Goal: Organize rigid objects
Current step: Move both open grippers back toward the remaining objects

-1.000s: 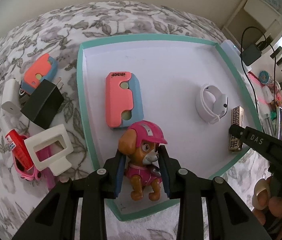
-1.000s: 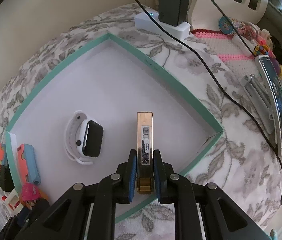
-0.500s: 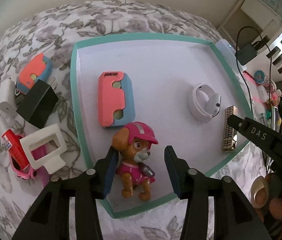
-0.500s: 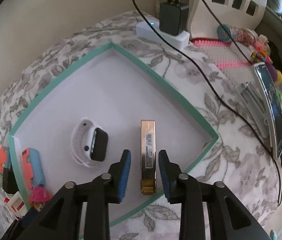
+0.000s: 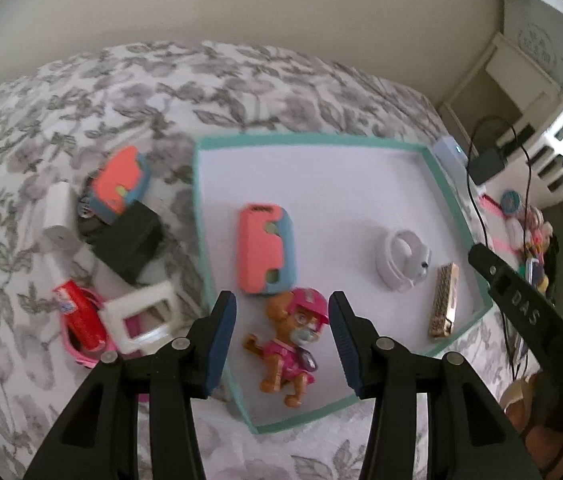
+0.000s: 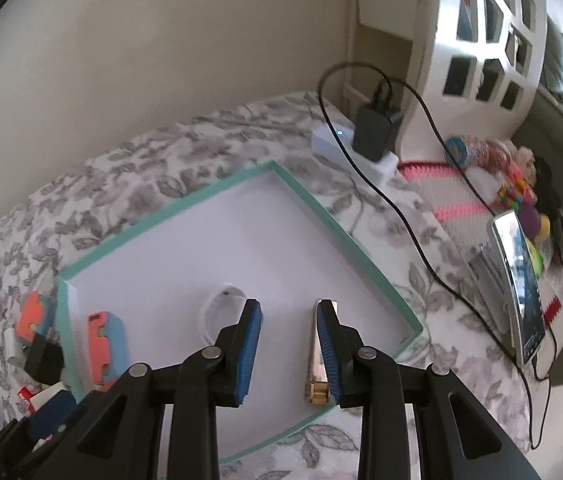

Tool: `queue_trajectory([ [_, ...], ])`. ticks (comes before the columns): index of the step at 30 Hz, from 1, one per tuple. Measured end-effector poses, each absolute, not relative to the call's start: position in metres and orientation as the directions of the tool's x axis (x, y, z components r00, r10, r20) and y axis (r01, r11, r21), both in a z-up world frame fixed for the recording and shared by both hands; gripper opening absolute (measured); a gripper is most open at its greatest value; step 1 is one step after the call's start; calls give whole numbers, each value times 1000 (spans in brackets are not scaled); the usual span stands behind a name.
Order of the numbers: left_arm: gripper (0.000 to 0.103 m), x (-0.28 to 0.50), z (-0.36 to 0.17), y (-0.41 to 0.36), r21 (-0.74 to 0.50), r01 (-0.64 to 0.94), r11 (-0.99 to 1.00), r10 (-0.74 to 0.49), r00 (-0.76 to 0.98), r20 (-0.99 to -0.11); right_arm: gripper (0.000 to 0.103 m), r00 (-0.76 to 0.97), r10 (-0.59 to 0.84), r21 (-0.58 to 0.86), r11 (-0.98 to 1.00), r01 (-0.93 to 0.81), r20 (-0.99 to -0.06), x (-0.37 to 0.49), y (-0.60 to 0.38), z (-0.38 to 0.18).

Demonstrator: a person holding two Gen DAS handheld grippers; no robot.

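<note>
The left gripper (image 5: 281,334) hangs with its jaws parted and empty; the toy puppy (image 5: 290,346) lies between and below them on the floor of the teal-rimmed tray (image 5: 447,196), apparently untouched, though the view is blurred. The right gripper (image 6: 288,344) is likewise spread and holding nothing, with the gold bar (image 6: 316,364) lying in the tray just behind its right finger, beside the white watch (image 6: 217,310)

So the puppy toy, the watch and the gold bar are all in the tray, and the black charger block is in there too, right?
Not quite. The black charger block lies outside the tray, on the flowery cloth, as the left wrist view shows. The puppy toy, watch and gold bar are inside.
</note>
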State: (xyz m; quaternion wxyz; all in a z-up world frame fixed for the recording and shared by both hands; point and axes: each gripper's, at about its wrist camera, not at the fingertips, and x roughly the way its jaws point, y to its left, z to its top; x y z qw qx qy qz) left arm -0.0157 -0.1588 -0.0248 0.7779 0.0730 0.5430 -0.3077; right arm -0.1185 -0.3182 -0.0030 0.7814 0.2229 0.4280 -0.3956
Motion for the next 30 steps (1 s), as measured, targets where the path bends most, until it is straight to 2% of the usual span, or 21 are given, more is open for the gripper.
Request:
queue_trajectory([
  [5,58,-1,-16,-136,-197,482,854,-364,283,-887,32,362,-412,16,641,767,-836,-108,-303,1],
  [14,59,36,-22,-87,-139,317,938,-243,316,-917,33,429,-321,21,780,625,-845,-79,-263,-6],
  [18,61,43,-20,-64,-133,260,956,-219,337,-915,47,480,-266,61,825,562,-836,-70,-246,-2],
  [19,63,45,-20,-59,-126,248,960,-209,344,-915,47,491,-255,71,831,551,-833,-68,-243,-1],
  [21,72,49,-19,-50,-104,227,968,-182,361,-915,51,508,-238,80,847,526,-828,-64,-236,0],
  [24,77,54,-16,-36,-86,186,979,-153,385,-910,69,528,-221,90,861,501,-820,-60,-227,1],
  [25,78,56,-16,-32,-82,174,981,-145,391,-909,70,536,-215,94,866,491,-817,-59,-224,2],
  [27,88,59,-14,-24,-67,150,986,-123,409,-904,70,547,-198,103,876,472,-813,-57,-219,2],
  [30,93,63,-13,-10,-40,119,992,-88,428,-900,73,566,-162,131,888,442,-808,-54,-211,3],
])
